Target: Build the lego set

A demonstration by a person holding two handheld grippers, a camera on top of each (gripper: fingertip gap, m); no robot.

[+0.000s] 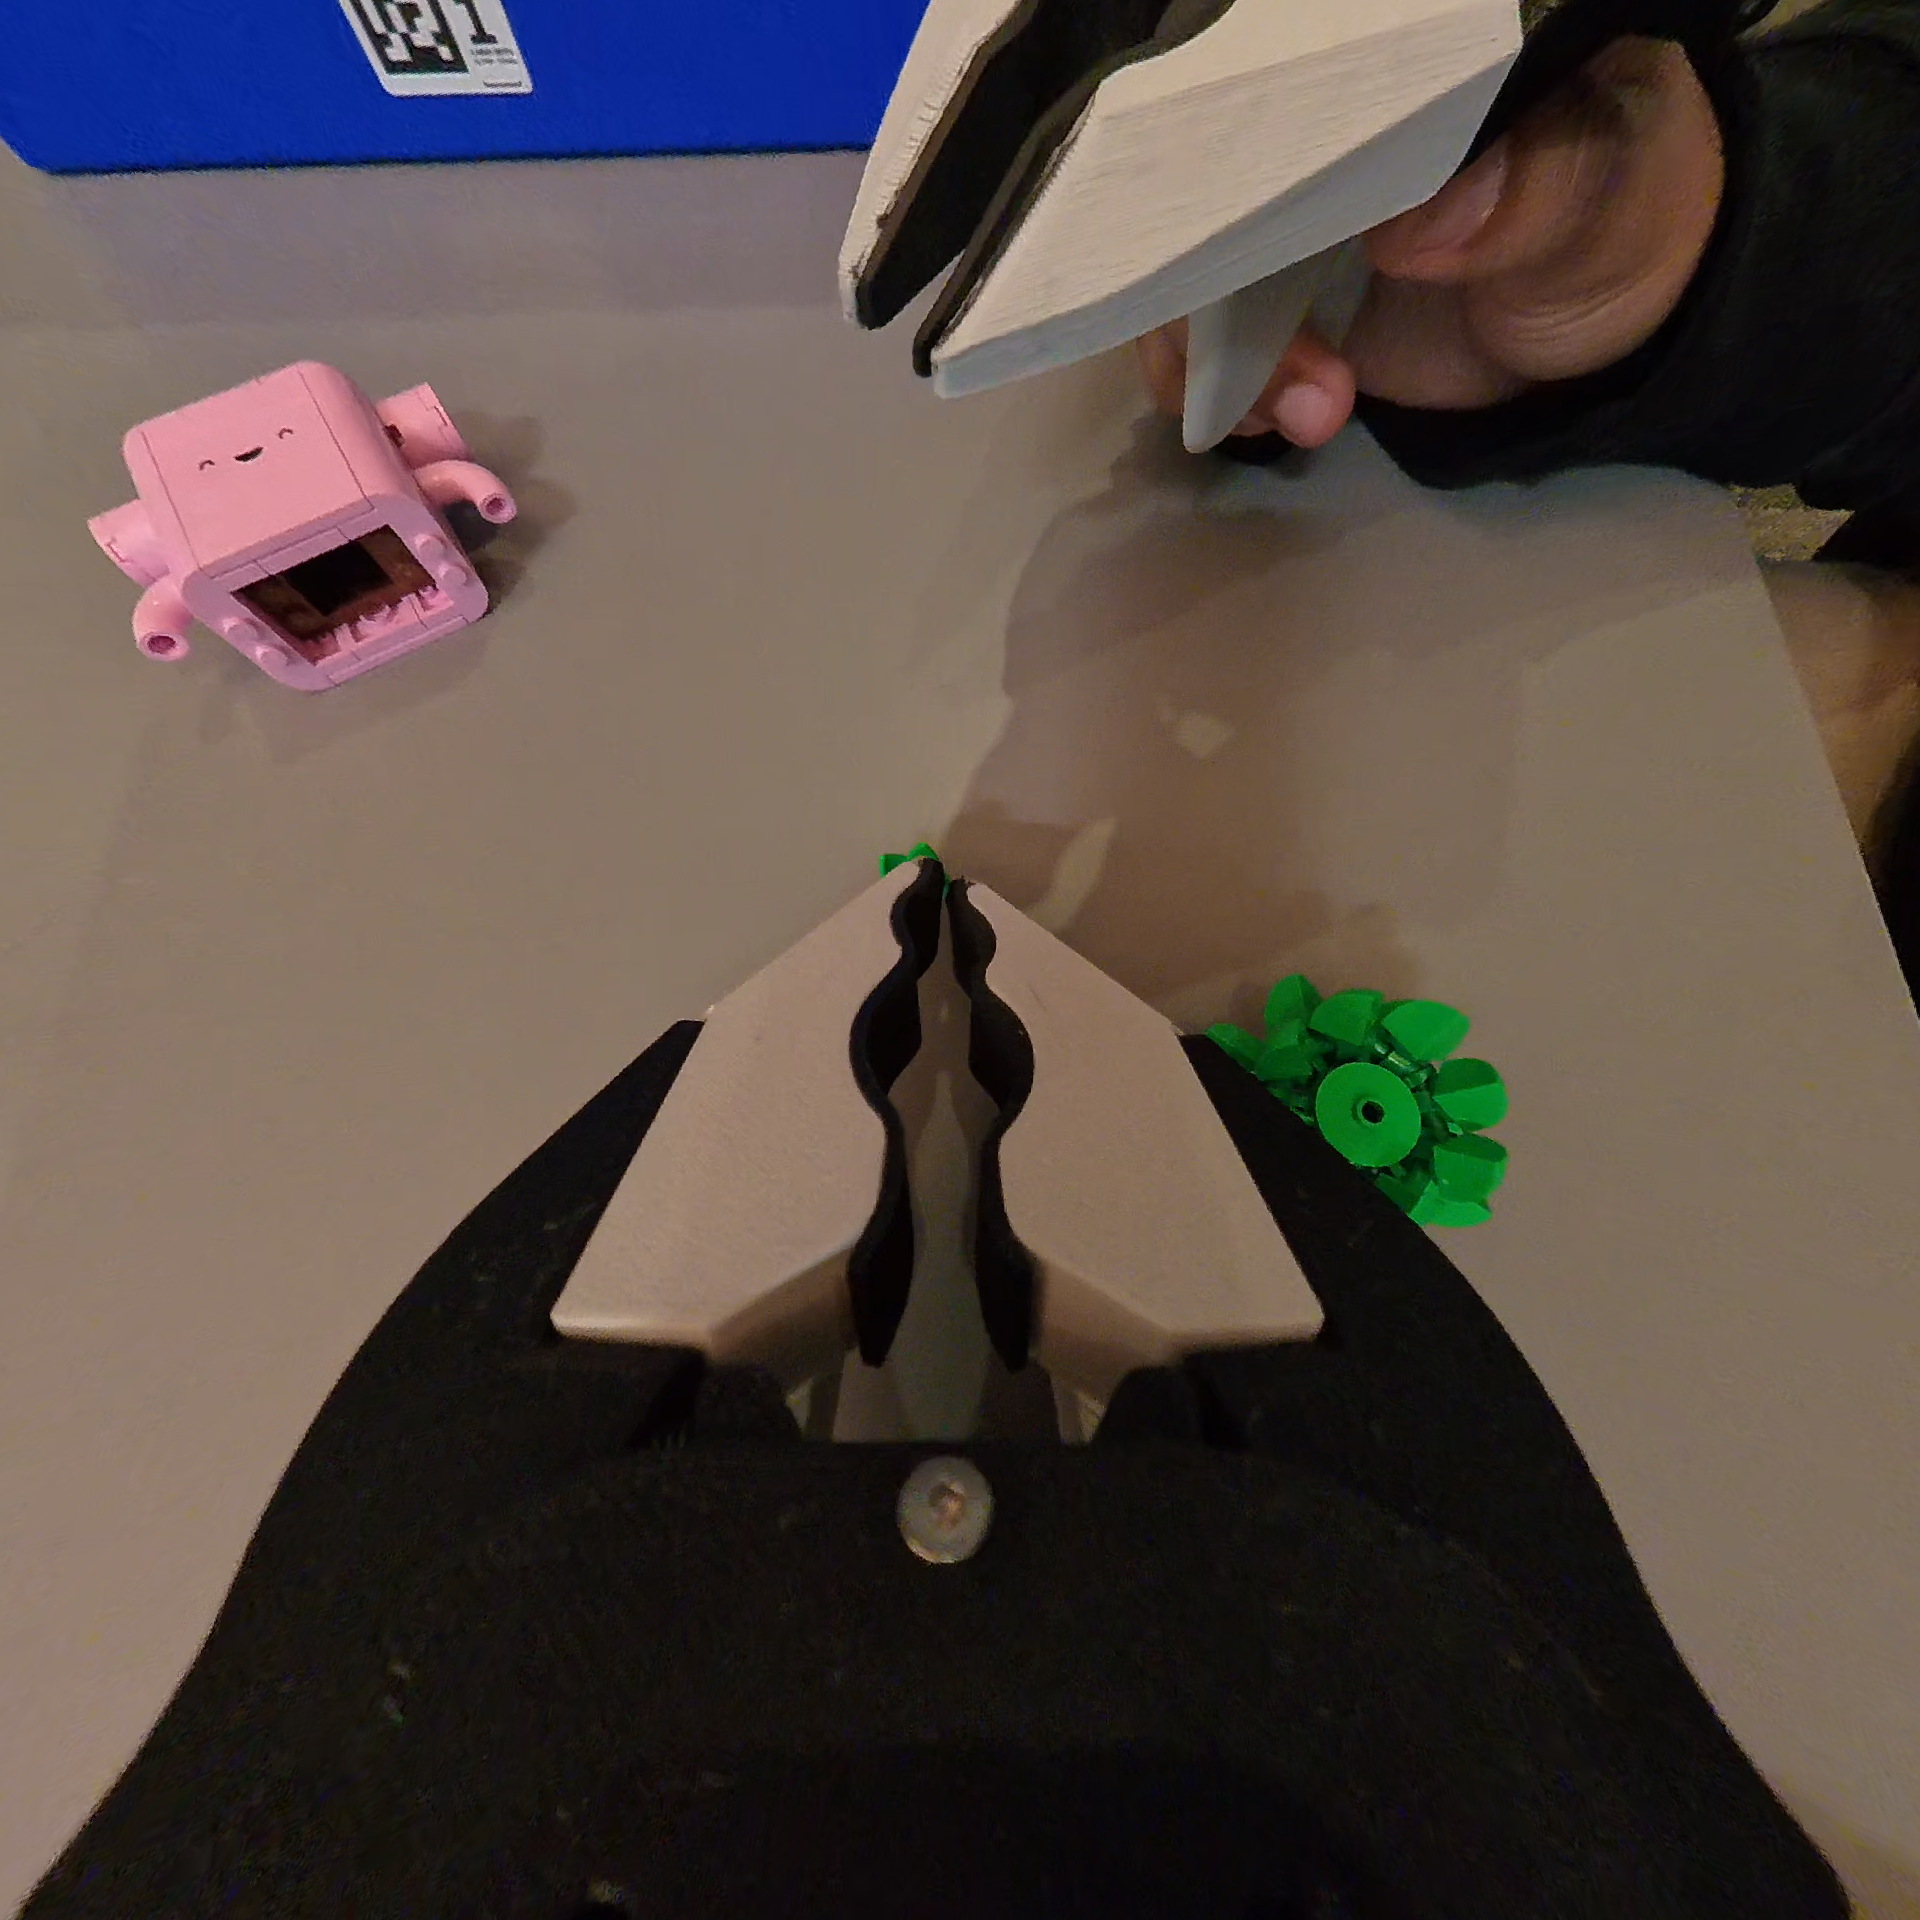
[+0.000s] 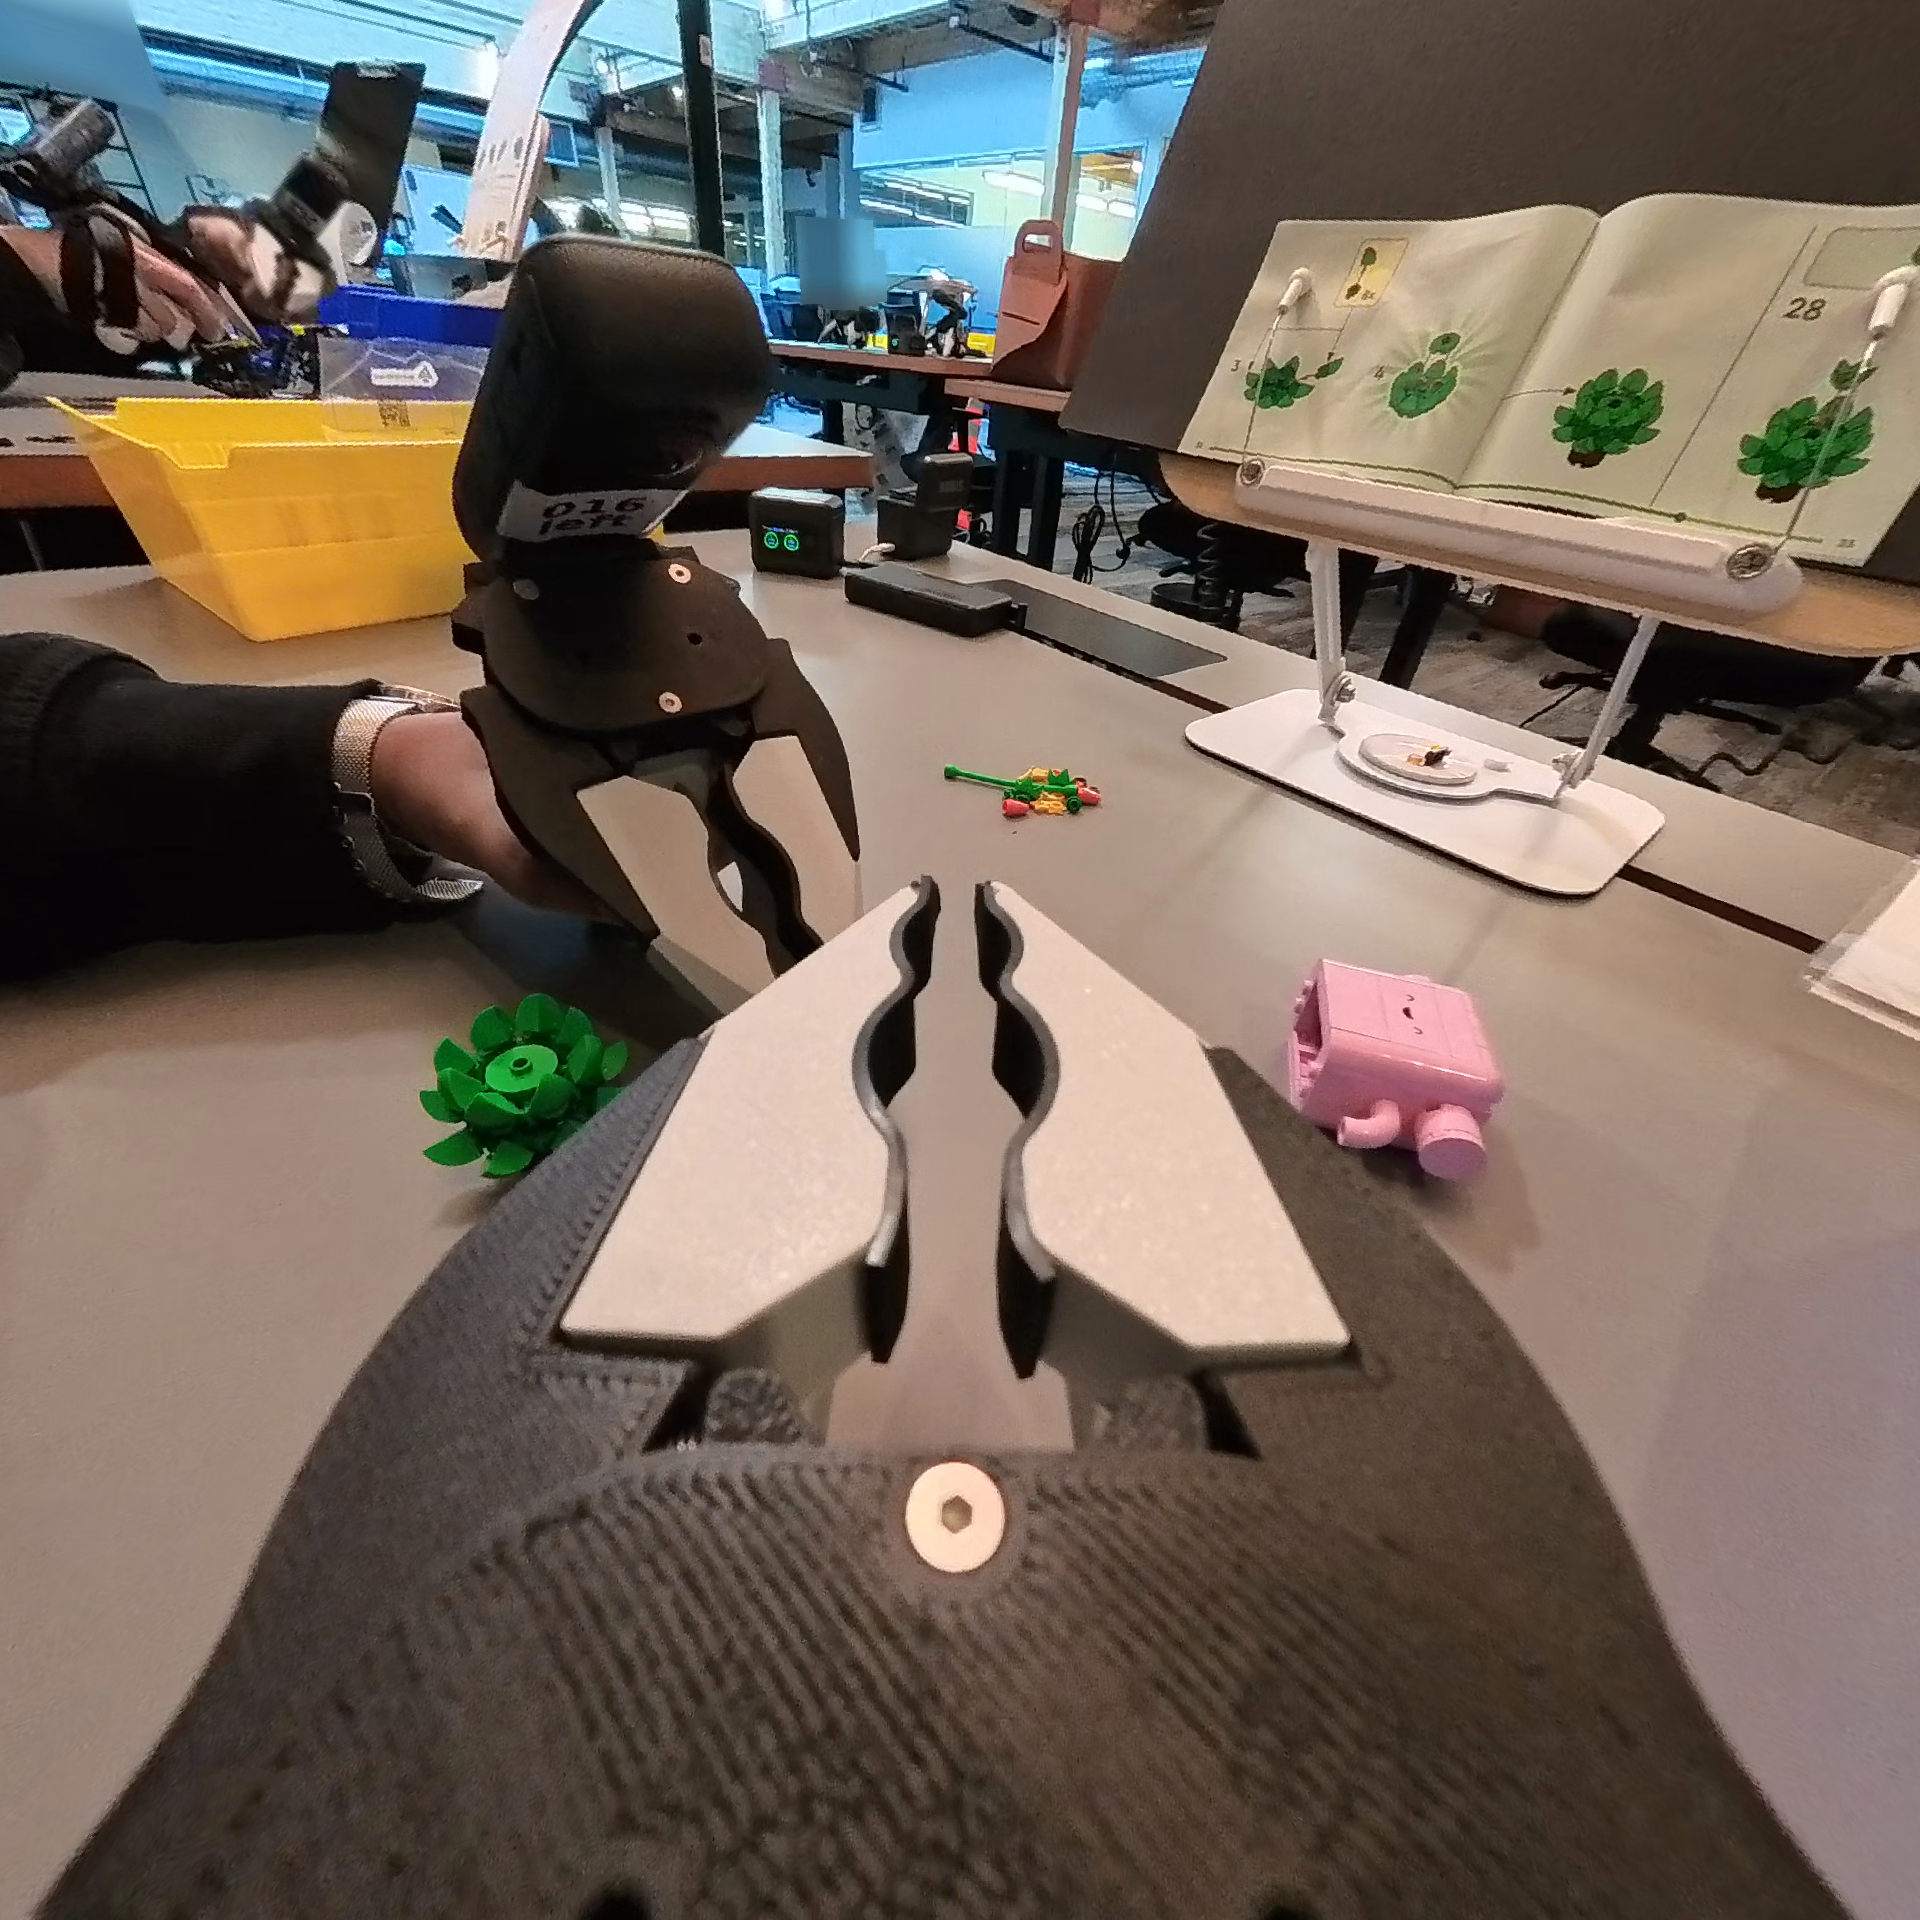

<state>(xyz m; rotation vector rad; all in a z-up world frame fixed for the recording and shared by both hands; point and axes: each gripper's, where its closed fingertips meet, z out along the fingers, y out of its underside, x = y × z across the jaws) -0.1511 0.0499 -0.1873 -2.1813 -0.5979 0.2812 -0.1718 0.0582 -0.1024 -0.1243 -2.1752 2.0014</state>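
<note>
The grey worktop (image 2: 1351, 1351) carries everything. At its far side a white stand (image 2: 1455, 769) props an open booklet (image 2: 1558, 353), and a yellow bin (image 2: 281, 499) sits at the far left. In the left wrist view a blue box (image 1: 260, 83) lies along the worktop's far edge.

The left claw (image 1: 948, 883) points down at the worktop, its tips pinched almost together on a small green piece (image 1: 912, 860) — only a sliver of green shows past the tips. Farther back the wavy black pads (image 1: 883, 1039) bow apart, with nothing between them. In the right wrist view this claw (image 2: 821, 914) stands tilted, a hand (image 2: 457, 790) with a watch strap behind it, and its tips are hidden by the near claw.

The right claw (image 2: 948, 885) is narrowly open — a slim gap between its tips, nothing in it. In the left wrist view it (image 1: 894, 332) hangs above the worktop, apart from the left claw, gripped by a hand (image 1: 1507, 239) in a black sleeve.

The pink block figure (image 2: 1392, 1049) lies on its side to the right, well apart from both claws. The green rosette (image 2: 520, 1086) of leaf pieces lies flat just beside the left claw. Farther off, a small heap of loose pieces (image 2: 1039, 792) — green, red and yellow — rests near the stand.
</note>
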